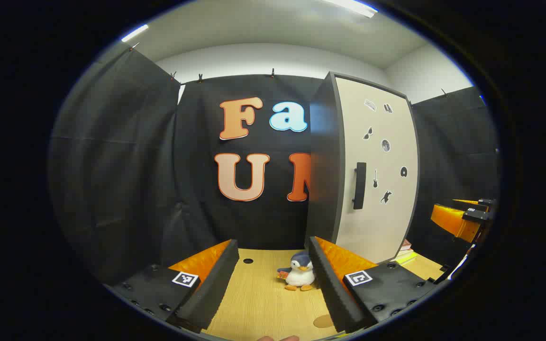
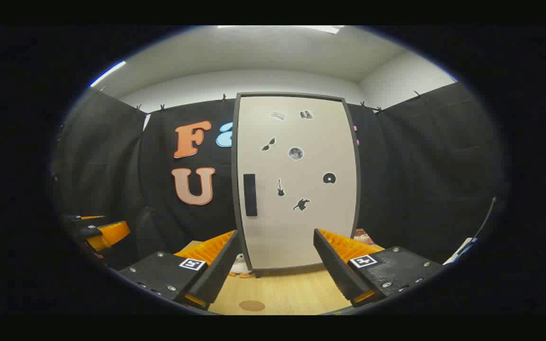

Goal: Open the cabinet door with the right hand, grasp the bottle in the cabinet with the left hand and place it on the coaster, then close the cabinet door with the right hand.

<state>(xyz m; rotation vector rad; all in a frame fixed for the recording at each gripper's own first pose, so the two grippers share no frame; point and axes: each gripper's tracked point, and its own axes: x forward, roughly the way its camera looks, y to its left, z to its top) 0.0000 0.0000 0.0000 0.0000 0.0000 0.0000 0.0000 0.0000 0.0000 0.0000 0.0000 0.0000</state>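
Cabinet (image 2: 296,184): tall, door shut, contents hidden (bottle unseen); pale matte front, dark slab frame, black bar handle (image 2: 250,194). Coaster (image 2: 252,305): round, brown, flat on wood-grain table (image 2: 292,293), near. Plush penguin (image 1: 299,272), left of cabinet. Left gripper (image 1: 273,279) and right gripper (image 2: 277,265): fingers spread, empty.

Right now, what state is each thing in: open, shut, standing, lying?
Cabinet door: shut, handle untouched.
Left tool: open, holding nothing.
Right tool: open, holding nothing, facing the door.
Penguin toy: upright on the table.
Coaster: flat on the table, nothing on it.
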